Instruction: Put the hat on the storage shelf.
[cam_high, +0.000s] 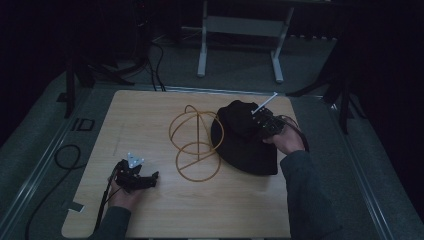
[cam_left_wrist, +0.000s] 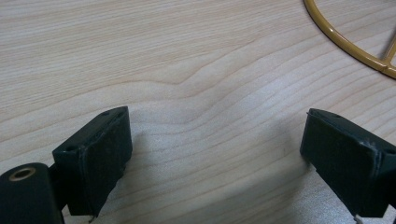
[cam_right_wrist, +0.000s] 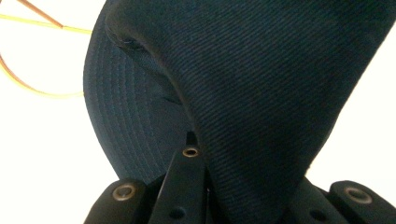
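A dark blue bucket hat (cam_high: 245, 137) lies on the wooden table (cam_high: 150, 115) at the right. My right gripper (cam_high: 261, 123) is shut on the hat's crown (cam_right_wrist: 261, 93), and the cloth bunches up between the jaws. A yellow wire hat stand (cam_high: 195, 145) of rings and a post rests at the table's middle, touching the hat's brim. My left gripper (cam_high: 145, 179) sits low over the table at the front left, open, with bare wood between its fingers (cam_left_wrist: 98, 158). A curve of the wire stand (cam_left_wrist: 355, 46) runs past the top right of the left gripper view.
The table ends close in front of the left hand. Black cables (cam_high: 65, 160) loop on the grey floor at the left. A white table frame (cam_high: 240, 30) stands behind, and dark tripod legs (cam_high: 340, 95) flank both sides.
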